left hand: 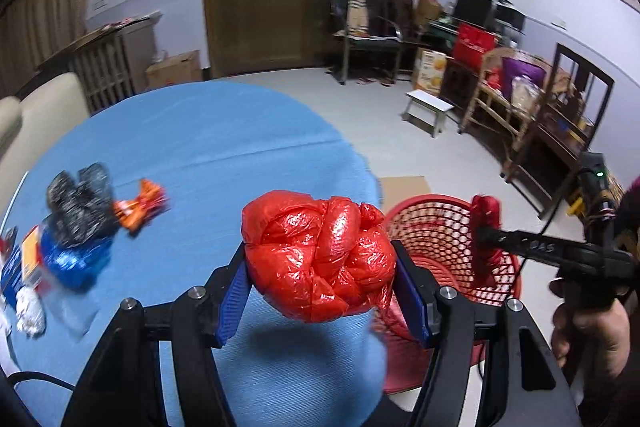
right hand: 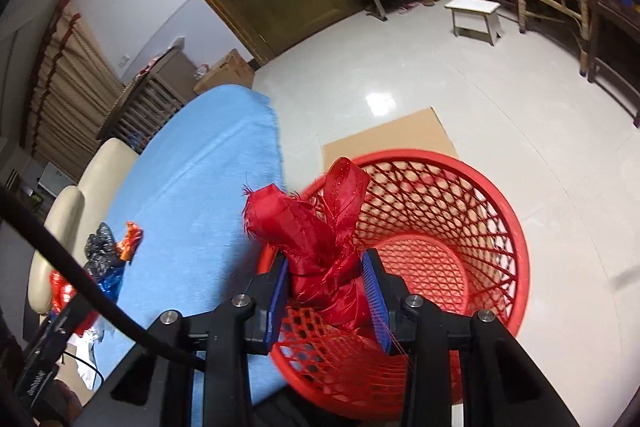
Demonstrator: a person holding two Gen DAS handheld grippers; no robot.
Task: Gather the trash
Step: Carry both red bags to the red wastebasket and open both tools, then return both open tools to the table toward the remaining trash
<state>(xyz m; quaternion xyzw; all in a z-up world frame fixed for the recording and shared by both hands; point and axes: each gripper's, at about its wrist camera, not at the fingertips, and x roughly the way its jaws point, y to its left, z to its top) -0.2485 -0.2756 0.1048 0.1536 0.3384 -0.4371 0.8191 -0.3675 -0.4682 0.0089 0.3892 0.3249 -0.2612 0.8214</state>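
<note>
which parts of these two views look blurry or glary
Left wrist view: the trash pile on the blue tablecloth is motion-smeared, while the red plastic bag in the left claw stays sharp. Right wrist view: a glare patch on the floor tiles, and the red basket rim slightly soft.

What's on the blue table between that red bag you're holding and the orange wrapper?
Nothing: in the left wrist view, only bare blue tablecloth lies between the red plastic bag and the orange wrapper.
</note>
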